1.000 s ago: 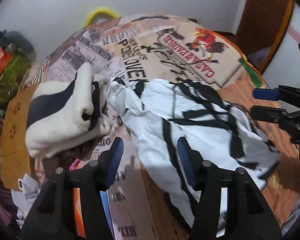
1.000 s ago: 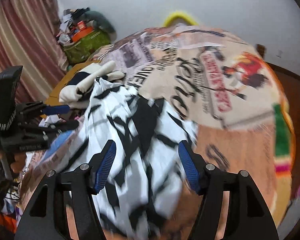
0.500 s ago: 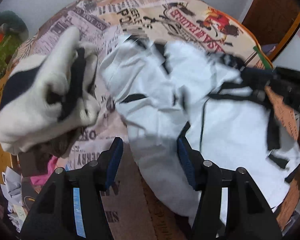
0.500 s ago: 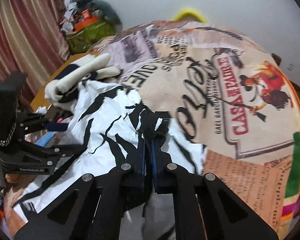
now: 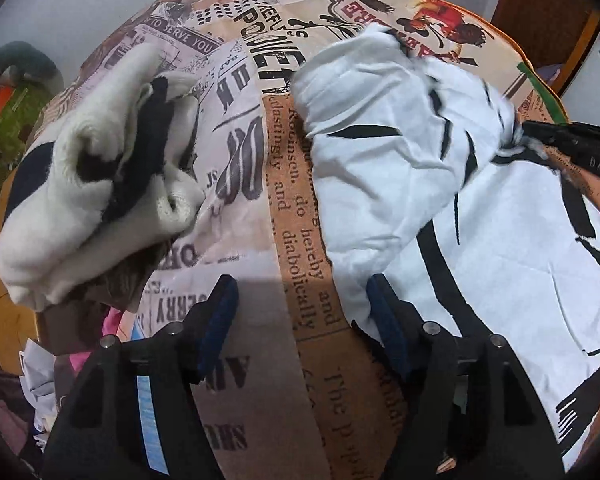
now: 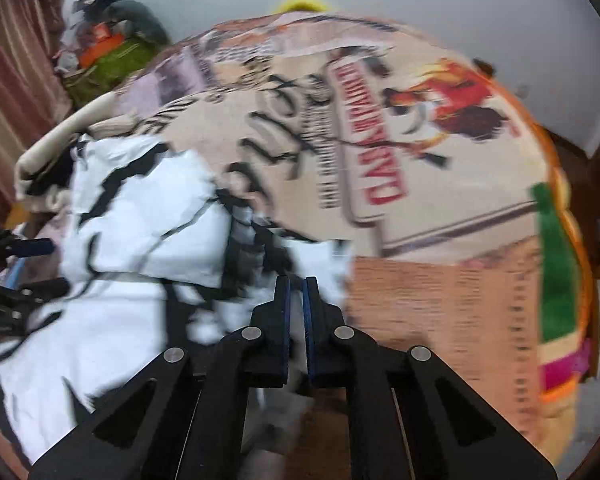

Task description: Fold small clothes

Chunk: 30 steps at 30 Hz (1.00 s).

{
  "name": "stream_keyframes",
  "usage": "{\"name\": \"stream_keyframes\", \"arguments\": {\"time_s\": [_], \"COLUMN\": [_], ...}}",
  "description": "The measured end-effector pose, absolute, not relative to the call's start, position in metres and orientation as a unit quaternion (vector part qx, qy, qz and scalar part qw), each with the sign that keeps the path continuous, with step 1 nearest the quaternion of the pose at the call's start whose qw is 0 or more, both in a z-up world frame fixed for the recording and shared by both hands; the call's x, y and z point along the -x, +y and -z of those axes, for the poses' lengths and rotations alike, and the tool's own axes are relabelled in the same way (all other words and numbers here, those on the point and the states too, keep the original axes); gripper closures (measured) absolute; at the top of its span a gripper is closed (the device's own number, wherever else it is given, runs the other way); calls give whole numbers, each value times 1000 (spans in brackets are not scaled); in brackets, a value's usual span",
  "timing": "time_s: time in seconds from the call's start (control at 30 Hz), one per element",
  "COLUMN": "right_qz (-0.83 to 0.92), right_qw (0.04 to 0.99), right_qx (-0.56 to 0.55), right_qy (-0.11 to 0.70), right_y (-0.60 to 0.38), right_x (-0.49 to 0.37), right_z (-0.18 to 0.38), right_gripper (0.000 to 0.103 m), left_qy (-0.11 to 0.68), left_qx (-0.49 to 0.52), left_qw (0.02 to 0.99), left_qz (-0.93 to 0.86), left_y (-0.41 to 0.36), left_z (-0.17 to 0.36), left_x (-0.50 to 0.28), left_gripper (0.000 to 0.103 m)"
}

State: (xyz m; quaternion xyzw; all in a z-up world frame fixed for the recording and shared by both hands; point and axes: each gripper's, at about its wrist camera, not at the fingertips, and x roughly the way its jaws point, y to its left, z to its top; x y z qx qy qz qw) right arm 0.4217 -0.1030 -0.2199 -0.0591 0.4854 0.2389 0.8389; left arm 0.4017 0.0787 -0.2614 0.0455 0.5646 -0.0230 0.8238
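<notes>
A second earlier the right gripper [image 6: 296,280] stood wide over the shirt [image 5: 480,216]; by this moment it had clamped shut on a fold of that cloth and dragged it, and the right wrist view was smeared by the motion. The left gripper [image 5: 300,304] had sunk closer to the blanket [image 5: 296,208], and its jaws were opening, with only printed blanket between them and the shirt's edge brushing its right finger [image 5: 384,320].

The shirt was thin white fabric with jagged black strokes, creased and bunched into a rounded hump at its far end, lying on the blanket right of the left gripper. The blanket was plush, printed like old newspaper. A sweater [image 5: 96,184], thick cream knit with dark patches, sat heaped to the left.
</notes>
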Motion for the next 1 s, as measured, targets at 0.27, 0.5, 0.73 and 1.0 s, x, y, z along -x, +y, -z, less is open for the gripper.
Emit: {"name": "stream_keyframes", "arguments": {"time_s": [0.27,0.5,0.73,1.0], "right_qz": [-273,-324,-342,-315], "right_qw": [822,791,781,801], "right_qx": [-14,-8,12,42], "right_qy": [500,520,523,507], "right_y": [-142,-100,-89,-113], "right_x": [-409,-393,-378,-365], "right_z": [181,196,217,217], "right_gripper": [88,52,93,97], "left_qy": [558,530,566,573], "left_qx": [-7,20,-18,-45], "left_qw": [829,844,821,816], "left_qz": [27,74,75,59], "left_y": [85,66,43,48], "left_z": [248,213,244,262], "left_x": [-401,-388,-389,-385], "left_gripper": [37,37,37,35]}}
